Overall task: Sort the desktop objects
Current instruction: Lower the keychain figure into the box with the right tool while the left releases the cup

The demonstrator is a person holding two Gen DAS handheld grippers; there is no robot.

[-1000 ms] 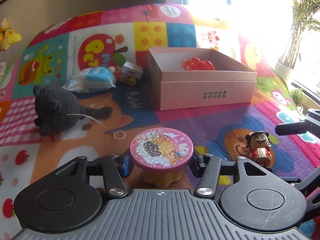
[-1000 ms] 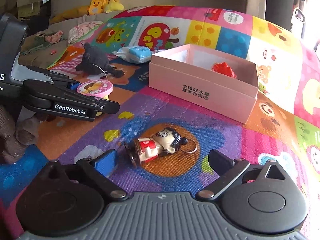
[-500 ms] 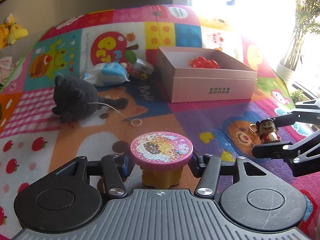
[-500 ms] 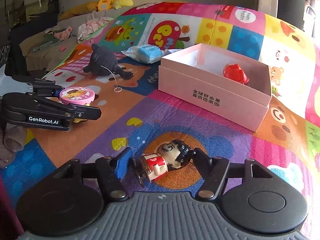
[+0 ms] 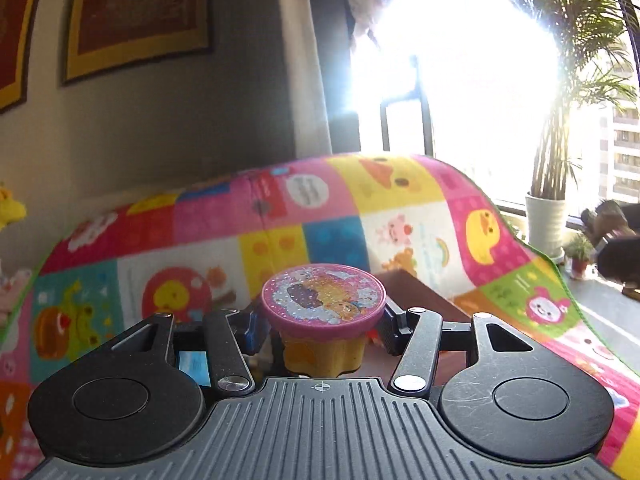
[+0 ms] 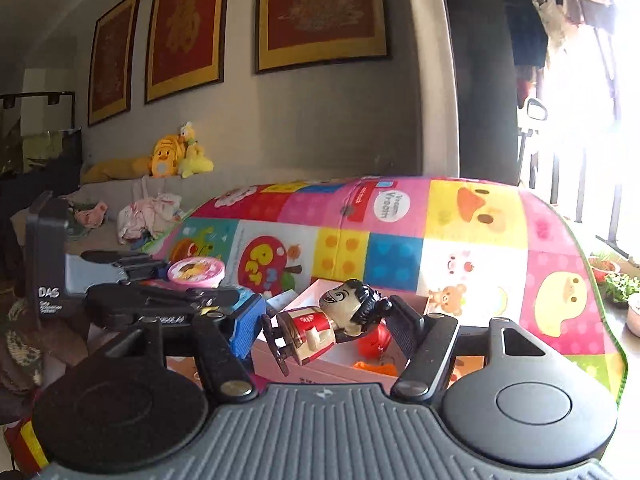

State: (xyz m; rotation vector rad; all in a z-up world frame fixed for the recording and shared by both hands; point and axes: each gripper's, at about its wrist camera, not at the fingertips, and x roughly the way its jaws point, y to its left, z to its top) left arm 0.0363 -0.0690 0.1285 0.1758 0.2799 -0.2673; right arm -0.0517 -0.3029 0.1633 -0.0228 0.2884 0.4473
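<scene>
Between its clamped pads, each hand-held gripper grips a toy: glitter-lidded cup, figurine.

A colourful patchwork play mat printed with cartoon ducks, bears and fruit covers the surface and curves up at its far edge. On the grey far wall hang three framed red-and-gold pictures. Yellow plush toys sit on a sofa at far left, with crumpled clothes beside them. At right, a tall palm in a white pot stands by a glaring window.
</scene>
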